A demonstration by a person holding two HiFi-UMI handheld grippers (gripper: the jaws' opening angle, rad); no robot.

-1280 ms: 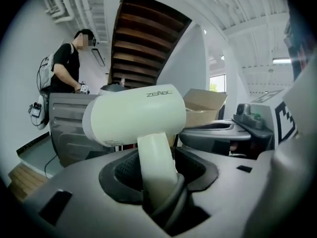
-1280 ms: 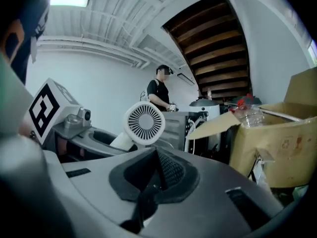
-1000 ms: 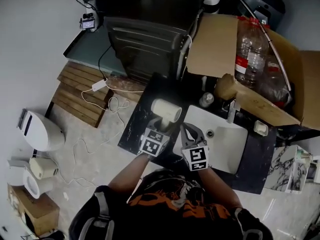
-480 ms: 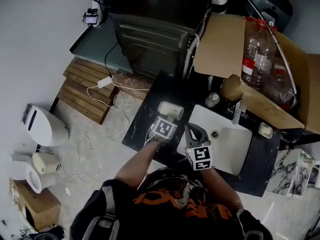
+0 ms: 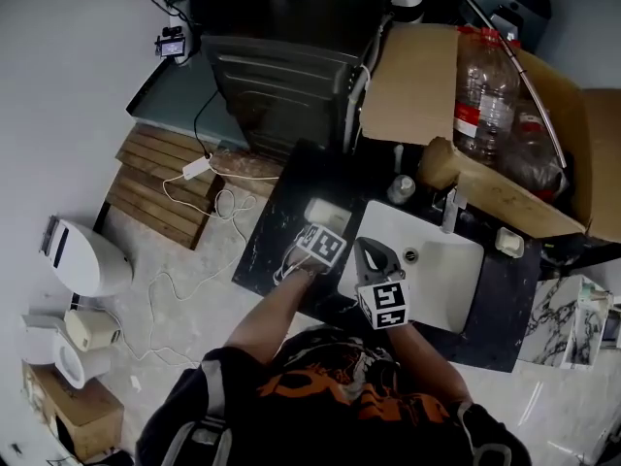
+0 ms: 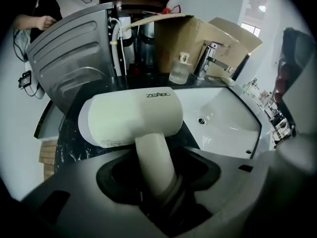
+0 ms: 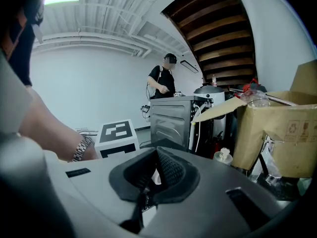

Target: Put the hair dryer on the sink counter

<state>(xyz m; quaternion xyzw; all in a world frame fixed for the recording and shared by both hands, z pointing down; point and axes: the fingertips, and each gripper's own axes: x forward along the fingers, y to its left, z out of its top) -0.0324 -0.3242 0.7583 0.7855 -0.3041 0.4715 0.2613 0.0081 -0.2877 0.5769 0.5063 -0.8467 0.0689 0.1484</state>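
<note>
The cream hair dryer (image 5: 325, 214) lies with its barrel on the black marble sink counter (image 5: 264, 250), left of the white basin (image 5: 437, 270). In the left gripper view the hair dryer (image 6: 131, 118) fills the middle, and its handle runs down between the jaws of my left gripper (image 6: 158, 185). Those jaws are opening, and a dark gap shows beside the handle. From the head view, the left gripper (image 5: 316, 233) sits just behind the dryer. My right gripper (image 5: 370, 252) hovers at the basin's near left edge. The right gripper (image 7: 157, 168) is shut on nothing.
A faucet (image 5: 448, 212) and a small bottle (image 5: 401, 192) stand behind the basin. An open cardboard box (image 5: 417, 85) with plastic bottles (image 5: 485, 85) sits at the back right. A dark metal appliance (image 5: 281, 76) rises behind the counter. A person (image 7: 166, 81) stands beyond it.
The left gripper has carried the hair dryer down and a little forward, so its barrel now rests on the counter. The right gripper has hardly moved.
</note>
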